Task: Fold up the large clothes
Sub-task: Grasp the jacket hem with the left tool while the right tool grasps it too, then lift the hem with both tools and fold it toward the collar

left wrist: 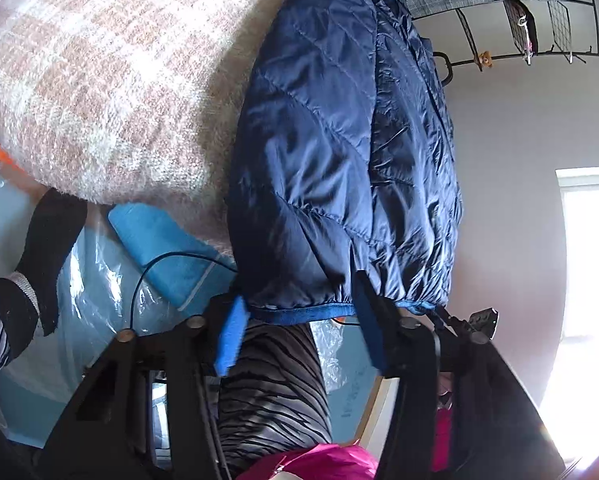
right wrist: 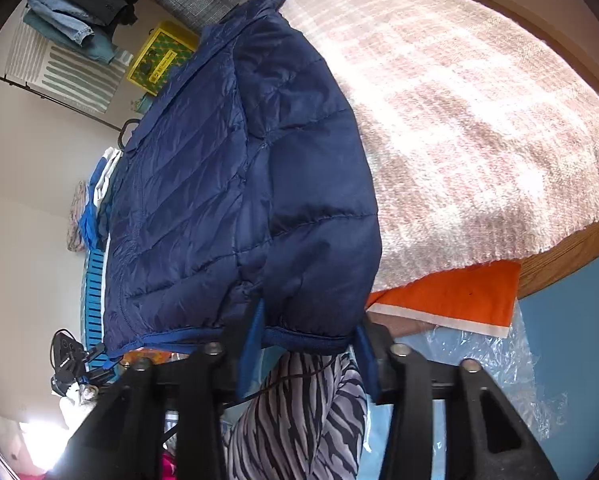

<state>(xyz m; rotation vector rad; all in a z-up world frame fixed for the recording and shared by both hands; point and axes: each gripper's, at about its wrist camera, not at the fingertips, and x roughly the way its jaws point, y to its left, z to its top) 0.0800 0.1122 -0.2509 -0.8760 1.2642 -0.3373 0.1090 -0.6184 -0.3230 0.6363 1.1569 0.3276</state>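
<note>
**Both grippers at the jacket's near hem, its length running away up the bed**

Blue pads of the left gripper (left wrist: 299, 322) stand either side of the near hem of the navy quilted jacket (left wrist: 339, 160); the hem's piped edge runs crosswise between them, and the pads look to sit beside the fabric without pinching it, so I read it as released. Likewise the right gripper (right wrist: 309, 336) straddles the same hem further along in its own view, jaws part-way apart, not clamped on cloth as far as I can tell.

From the hem outward, the jacket's long axis runs straight away from both grippers toward its collar, lying on the pink checked blanket (right wrist: 479, 120) that covers the bed. Both hands look about equally near. Judging from this, a fold would carry the hem away along that axis toward the collar.
</note>
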